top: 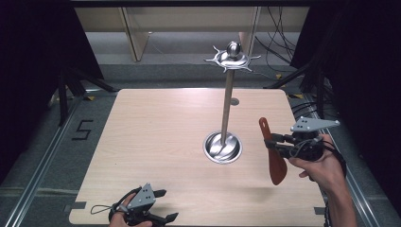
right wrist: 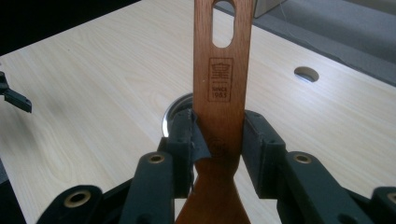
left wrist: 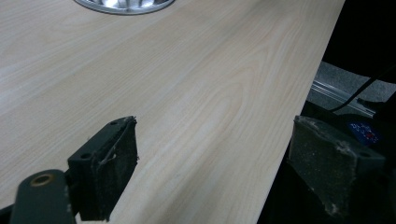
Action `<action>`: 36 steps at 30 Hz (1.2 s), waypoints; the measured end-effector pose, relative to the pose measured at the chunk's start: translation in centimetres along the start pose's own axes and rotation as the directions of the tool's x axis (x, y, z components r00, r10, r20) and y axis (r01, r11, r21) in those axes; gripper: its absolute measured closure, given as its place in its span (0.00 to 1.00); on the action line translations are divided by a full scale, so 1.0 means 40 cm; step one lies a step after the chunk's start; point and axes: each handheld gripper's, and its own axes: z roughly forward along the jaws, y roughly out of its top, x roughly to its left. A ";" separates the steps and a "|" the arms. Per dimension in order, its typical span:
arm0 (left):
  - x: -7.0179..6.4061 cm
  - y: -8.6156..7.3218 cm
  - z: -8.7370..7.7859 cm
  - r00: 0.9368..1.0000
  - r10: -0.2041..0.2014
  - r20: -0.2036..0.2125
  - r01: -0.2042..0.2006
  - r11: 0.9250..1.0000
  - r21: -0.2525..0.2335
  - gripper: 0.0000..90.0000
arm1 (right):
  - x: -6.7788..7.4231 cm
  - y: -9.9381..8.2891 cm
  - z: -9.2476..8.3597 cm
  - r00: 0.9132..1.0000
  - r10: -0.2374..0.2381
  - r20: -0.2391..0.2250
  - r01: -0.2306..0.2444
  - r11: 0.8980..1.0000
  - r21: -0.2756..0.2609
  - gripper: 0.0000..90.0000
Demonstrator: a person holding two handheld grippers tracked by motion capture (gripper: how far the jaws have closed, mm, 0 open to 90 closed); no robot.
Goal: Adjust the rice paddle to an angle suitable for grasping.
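Right gripper (top: 280, 144) is clamped on the wooden spatula (top: 274, 161) at the handle, as I read it from my end; its pads press both edges of the handle in the right gripper view, just below the stamped mark; the spatula (right wrist: 219, 93) hangs clear of the tabletop (top: 156, 137), blade down and slotted end up, at the right side, just right of the metal stand (top: 227, 113); that stand rises from a round base to a spiked top; my left gripper (top: 153, 205) sits at the near edge of the tabletop, well apart from the spatula; its pads (left wrist: 109, 170) stand apart with nothing between them.
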 end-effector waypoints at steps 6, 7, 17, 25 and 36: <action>0.001 -0.001 0.004 1.000 -0.011 -0.009 0.011 1.000 -0.001 0.17 | 0.001 0.037 -0.019 1.000 -0.022 -0.001 0.022 0.997 -0.067 0.74; -0.002 -0.003 0.005 0.999 -0.042 -0.005 0.042 0.999 -0.002 0.17 | 0.004 0.045 -0.024 1.000 -0.011 -0.011 0.010 0.997 -0.080 0.74; 0.000 -0.003 0.004 1.000 -0.021 -0.007 0.021 1.000 0.000 0.16 | 0.030 0.144 -0.043 0.998 -0.060 0.004 0.059 0.980 -0.192 0.74; -0.002 -0.001 0.004 1.000 -0.022 -0.009 0.022 1.000 0.007 0.17 | 0.031 0.188 -0.059 0.999 -0.048 0.013 0.049 0.966 -0.253 0.74; -0.001 -0.001 0.003 1.000 -0.016 -0.015 0.016 1.000 0.013 0.17 | 0.042 0.246 -0.082 0.998 -0.057 0.027 0.063 0.942 -0.329 0.74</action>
